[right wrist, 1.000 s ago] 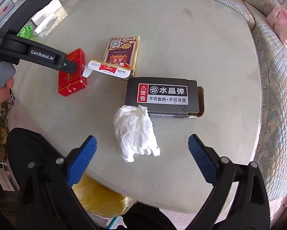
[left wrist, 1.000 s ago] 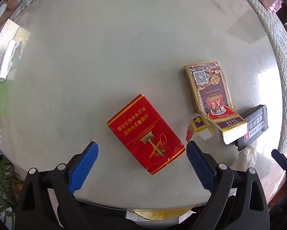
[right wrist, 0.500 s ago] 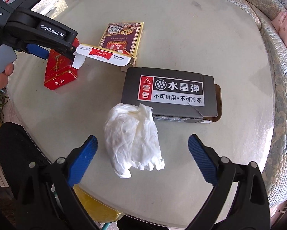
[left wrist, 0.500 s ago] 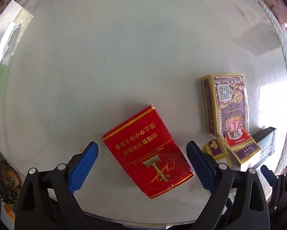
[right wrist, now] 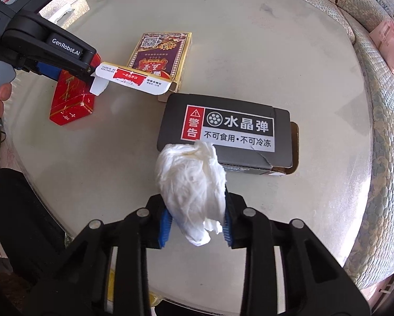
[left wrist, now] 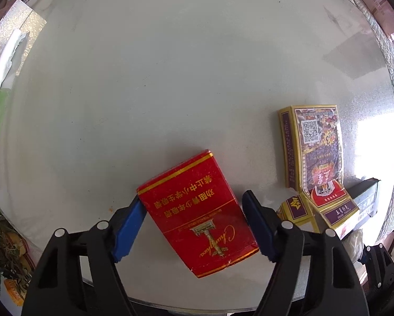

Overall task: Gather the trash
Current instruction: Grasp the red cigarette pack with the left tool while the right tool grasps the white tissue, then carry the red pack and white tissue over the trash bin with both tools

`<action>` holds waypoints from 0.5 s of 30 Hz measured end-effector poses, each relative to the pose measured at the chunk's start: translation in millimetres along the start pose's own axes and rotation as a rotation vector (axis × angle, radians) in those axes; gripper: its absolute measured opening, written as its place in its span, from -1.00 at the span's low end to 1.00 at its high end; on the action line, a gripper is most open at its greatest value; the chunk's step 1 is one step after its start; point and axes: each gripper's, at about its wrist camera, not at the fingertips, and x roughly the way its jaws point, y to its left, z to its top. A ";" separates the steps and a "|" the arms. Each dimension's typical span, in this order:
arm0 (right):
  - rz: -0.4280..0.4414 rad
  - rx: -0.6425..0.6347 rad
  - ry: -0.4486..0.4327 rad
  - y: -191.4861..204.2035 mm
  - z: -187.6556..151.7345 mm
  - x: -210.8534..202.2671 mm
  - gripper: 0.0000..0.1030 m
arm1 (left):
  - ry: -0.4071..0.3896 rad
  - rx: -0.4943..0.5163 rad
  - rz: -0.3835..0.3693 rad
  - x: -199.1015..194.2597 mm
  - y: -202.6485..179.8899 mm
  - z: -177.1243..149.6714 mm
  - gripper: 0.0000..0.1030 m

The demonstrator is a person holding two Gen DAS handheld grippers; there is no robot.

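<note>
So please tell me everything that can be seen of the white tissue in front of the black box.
The white tissue is a crumpled wad of soft, thin, wrinkled paper, longer than wide. The right gripper is shut on its near part, a blue-padded finger on each side, and a small tail sticks out behind them. Its far end overlaps the near edge of the black box with the warning label. Whether it rests on the round table cannot be told.
</note>
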 end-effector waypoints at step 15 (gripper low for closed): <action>-0.067 0.005 -0.046 -1.4 -1.5 -53.2 -0.50 | -0.134 0.162 0.051 -43.7 -34.9 -45.5 0.23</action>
